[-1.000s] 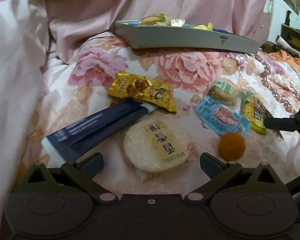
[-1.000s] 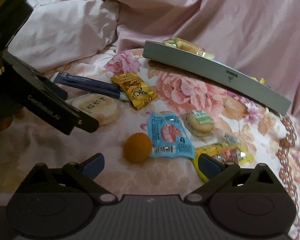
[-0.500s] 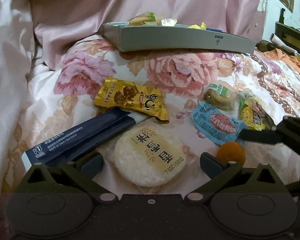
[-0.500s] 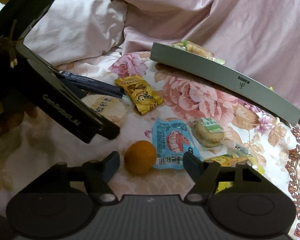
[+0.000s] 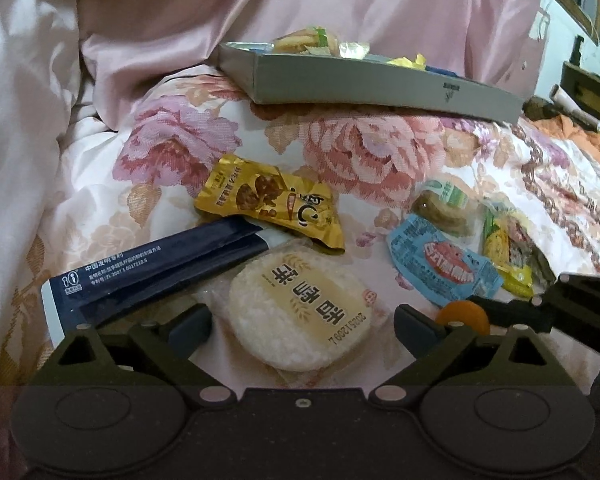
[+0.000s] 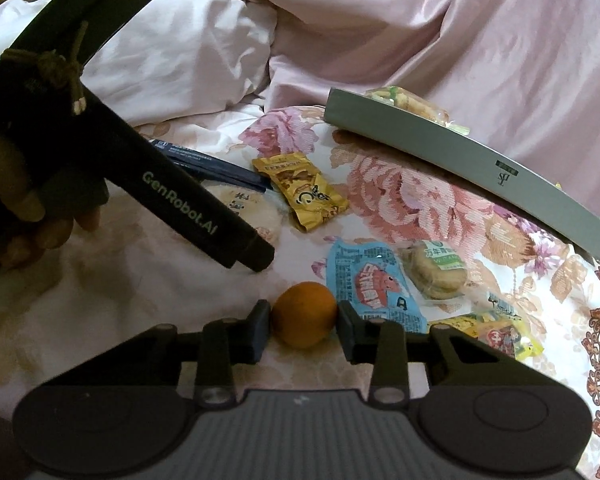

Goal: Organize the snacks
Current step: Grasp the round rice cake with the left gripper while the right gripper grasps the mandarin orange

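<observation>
Covering the bed is a floral quilt [image 6: 412,200], with rumpled pink bedding [image 6: 460,40] behind. At the quilt's far edge a grey tray [image 6: 460,156] holds several wrapped snacks. Nearer than the tray, the right gripper [image 6: 303,320] pinches a small orange [image 6: 303,314], beside a blue packet [image 6: 368,284]. The left gripper [image 5: 302,320] hangs wide apart over a round rice cracker [image 5: 296,308].

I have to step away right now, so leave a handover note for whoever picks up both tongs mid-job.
Right tongs: closed around the orange ball, which sits on the bedspread, not lifted.
Left tongs: open, empty, over the round rice cracker.
Grey tray at the back holds a few snacks.
Left: ball, cracker, yellow packet, blue packet, dark blue sachet and others.
</observation>
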Demonstrator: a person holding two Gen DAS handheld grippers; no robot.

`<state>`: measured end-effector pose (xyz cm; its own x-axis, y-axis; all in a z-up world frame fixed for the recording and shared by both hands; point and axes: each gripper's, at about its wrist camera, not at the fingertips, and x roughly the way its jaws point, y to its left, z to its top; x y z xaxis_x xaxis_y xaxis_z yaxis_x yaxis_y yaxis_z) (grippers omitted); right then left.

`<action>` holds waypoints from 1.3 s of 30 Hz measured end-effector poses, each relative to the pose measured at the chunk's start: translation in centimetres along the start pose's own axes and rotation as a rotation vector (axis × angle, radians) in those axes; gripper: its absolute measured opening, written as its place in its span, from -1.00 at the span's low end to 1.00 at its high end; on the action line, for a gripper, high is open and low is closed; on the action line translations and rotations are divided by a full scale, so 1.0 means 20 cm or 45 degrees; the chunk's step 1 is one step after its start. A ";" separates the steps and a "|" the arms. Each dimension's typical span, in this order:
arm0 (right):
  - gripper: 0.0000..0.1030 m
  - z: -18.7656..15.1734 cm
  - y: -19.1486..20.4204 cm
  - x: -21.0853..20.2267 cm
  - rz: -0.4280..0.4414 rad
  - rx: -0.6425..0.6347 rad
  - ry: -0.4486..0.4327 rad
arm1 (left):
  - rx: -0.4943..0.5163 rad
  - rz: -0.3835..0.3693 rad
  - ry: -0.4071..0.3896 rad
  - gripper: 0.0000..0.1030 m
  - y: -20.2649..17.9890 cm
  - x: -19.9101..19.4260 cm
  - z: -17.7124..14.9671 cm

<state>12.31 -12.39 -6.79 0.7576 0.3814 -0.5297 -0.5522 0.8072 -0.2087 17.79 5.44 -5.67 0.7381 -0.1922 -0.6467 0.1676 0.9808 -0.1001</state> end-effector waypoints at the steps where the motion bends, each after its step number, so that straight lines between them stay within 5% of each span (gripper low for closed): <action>1: -0.24 0.00 0.00 0.00 0.001 0.003 0.000 | -0.019 -0.007 -0.001 0.95 0.01 0.00 0.00; 8: -0.24 -0.01 0.01 0.00 -0.011 -0.008 -0.006 | -0.131 0.058 0.019 0.97 0.01 0.08 0.06; 20: -0.27 -0.01 0.01 -0.02 -0.032 0.018 -0.016 | -0.114 0.132 0.025 0.50 0.00 0.01 0.02; 30: -0.26 -0.01 -0.06 -0.12 -0.068 0.104 -0.002 | -0.199 0.093 0.031 0.46 -0.10 -0.17 -0.09; 39: -0.26 0.03 -0.14 -0.24 -0.154 0.139 -0.062 | -0.318 0.002 -0.127 0.45 -0.17 -0.34 -0.13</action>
<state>10.54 -16.23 -3.18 0.8338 0.2976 -0.4649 -0.4168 0.8916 -0.1768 10.49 3.42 -2.98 0.8013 -0.1809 -0.5703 0.0091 0.9568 -0.2906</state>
